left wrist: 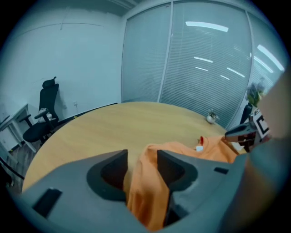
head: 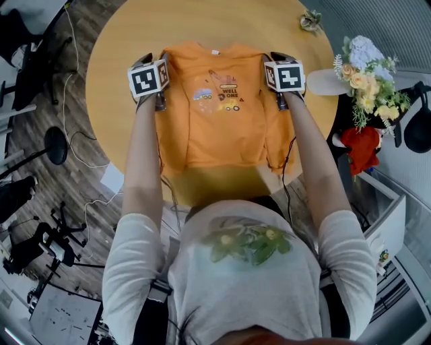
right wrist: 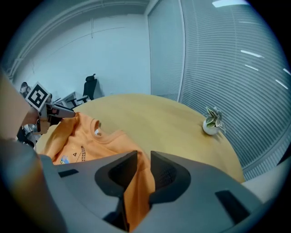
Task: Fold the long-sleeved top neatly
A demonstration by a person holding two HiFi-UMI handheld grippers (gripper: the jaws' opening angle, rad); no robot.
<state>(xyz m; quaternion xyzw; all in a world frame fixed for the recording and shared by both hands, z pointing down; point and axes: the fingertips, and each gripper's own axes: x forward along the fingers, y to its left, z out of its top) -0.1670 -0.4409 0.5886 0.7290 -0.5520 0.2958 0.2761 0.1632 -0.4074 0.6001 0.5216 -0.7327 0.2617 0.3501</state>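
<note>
Top [head: 215, 128] on table [head: 121, 60], hem seemingly near rim, wood beyond collar

orange top [head: 215, 135] with digger print, tan wooden table [head: 121, 60]

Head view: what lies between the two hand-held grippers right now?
The chest of the orange top, with its digger print, lying on the round table. It spans from the left hand-held gripper to the right hand-held gripper, as the head view shows.

A round, light-wood table [head: 128, 60] carries an orange long-sleeved top [head: 222, 128], lying print-side up, and a small white-potted plant [head: 310, 21] near its far right edge.
</note>
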